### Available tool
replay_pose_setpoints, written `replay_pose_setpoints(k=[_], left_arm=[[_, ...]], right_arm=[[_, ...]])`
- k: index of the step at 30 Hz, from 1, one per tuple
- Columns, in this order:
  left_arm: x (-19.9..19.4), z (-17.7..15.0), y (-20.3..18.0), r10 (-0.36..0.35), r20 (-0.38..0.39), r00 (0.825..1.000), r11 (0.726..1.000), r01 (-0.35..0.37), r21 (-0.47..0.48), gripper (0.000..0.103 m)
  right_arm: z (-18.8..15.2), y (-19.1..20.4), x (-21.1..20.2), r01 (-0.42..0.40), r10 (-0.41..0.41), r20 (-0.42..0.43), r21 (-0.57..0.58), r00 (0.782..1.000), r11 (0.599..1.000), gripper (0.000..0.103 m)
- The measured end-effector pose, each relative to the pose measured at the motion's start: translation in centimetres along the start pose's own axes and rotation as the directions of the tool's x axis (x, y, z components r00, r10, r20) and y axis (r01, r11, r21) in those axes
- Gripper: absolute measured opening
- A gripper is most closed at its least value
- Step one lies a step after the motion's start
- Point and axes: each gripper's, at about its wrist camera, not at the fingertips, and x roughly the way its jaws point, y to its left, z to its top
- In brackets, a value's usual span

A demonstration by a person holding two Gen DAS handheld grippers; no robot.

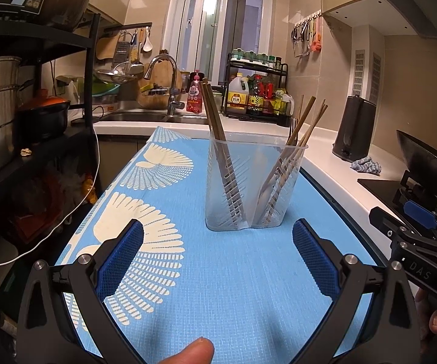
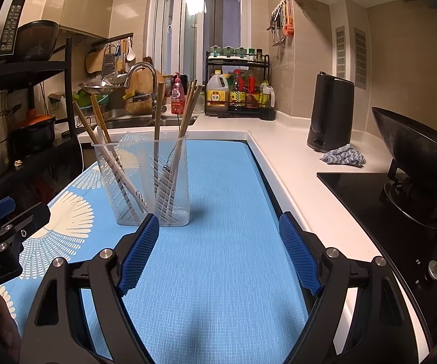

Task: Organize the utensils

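On the blue mat (image 2: 224, 242), chopsticks (image 1: 218, 127) and spoon (image 2: 103, 142) already stand in the clear holder (image 1: 248, 188), both the left gripper (image 1: 218, 251) and right gripper (image 2: 218, 242) spread apart and empty, work apparently finished.

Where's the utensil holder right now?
The clear utensil holder stands upright on the blue mat, ahead of the open left tongs and left of the right tongs.

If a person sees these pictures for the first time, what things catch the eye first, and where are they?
The clear plastic utensil holder stands upright on the blue patterned mat, with wooden chopsticks leaning out of both its compartments. The left tool and right tool are both open and empty, just short of the holder. To the right, a black kettle stands on the white counter.
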Motion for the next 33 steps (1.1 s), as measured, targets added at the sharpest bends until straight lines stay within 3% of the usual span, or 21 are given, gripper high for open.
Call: replay_pose_setpoints(k=[33], left_arm=[[0.01, -0.18, -0.07, -0.017, 0.0, 1.0, 1.0, 0.017, 0.0, 0.096]], right_arm=[[-0.12, 0.15, 0.01, 0.002, -0.002, -0.001, -0.005, 1.0, 1.0, 0.081]])
